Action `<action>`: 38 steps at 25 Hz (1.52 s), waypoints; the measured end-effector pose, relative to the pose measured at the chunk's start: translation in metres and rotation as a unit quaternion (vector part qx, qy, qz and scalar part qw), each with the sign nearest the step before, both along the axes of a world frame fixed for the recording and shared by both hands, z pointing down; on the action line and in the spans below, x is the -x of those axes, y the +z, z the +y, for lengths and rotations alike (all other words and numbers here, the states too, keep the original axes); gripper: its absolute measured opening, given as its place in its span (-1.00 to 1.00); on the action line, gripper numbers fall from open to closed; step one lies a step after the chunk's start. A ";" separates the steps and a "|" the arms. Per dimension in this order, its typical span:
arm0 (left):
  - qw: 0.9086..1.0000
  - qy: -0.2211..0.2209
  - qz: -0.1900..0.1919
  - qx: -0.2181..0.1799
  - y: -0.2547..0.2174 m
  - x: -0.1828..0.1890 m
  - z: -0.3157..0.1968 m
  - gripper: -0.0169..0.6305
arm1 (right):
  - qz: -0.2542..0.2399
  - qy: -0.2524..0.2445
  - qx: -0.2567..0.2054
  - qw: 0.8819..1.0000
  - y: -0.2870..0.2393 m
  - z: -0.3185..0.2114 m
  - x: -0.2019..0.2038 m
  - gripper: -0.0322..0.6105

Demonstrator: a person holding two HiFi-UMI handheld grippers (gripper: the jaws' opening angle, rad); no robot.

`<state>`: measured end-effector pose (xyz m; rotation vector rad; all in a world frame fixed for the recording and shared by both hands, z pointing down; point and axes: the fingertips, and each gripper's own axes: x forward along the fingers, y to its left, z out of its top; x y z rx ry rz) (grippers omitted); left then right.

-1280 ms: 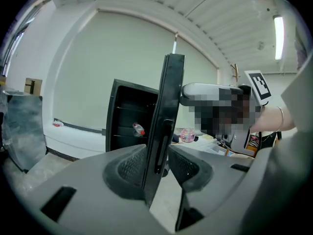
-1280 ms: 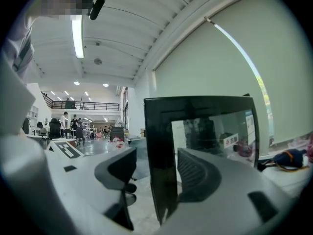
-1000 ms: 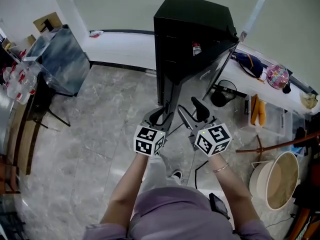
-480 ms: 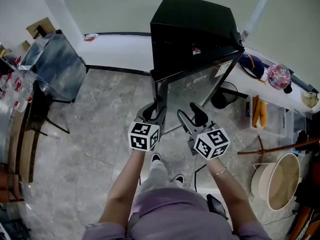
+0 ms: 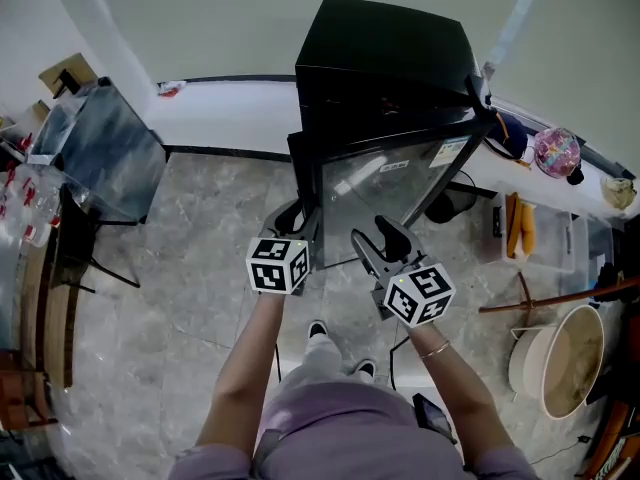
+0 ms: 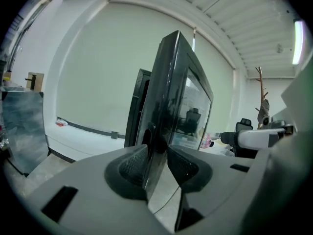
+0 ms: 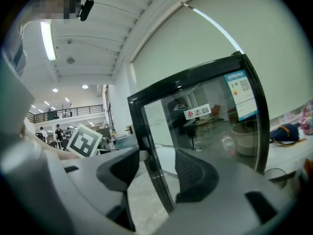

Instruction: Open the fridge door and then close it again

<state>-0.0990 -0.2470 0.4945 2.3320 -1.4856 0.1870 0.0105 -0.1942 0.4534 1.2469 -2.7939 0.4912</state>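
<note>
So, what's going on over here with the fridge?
A person is working a black fridge with a hand-held claw in each hand. The left claw is clamped on the free edge of the glass fridge door, which stands partly open. The right claw has just been closing, but its jaws are apart. The door's frame runs between them, apparently unpinched.
</note>
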 end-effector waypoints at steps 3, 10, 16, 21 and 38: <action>1.000 0.011 0.000 0.003 0.000 0.005 -0.014 -0.59 | 0.001 0.006 0.004 1.000 0.001 -0.012 0.006 -0.21; 1.000 0.023 -0.001 0.002 0.000 0.011 -0.044 -0.57 | 0.007 0.015 0.005 1.000 0.003 -0.034 0.019 -0.21; 0.999 0.036 0.000 -0.001 0.001 0.016 -0.066 -0.55 | 0.011 0.029 0.010 0.999 0.006 -0.054 0.024 -0.21; 0.999 0.044 0.003 -0.004 0.001 0.017 -0.086 -0.55 | 0.017 0.042 0.021 0.999 0.014 -0.071 0.022 -0.21; 0.996 0.083 0.007 -0.015 0.004 0.022 -0.137 -0.53 | 0.022 0.066 0.039 0.997 0.028 -0.102 0.029 -0.23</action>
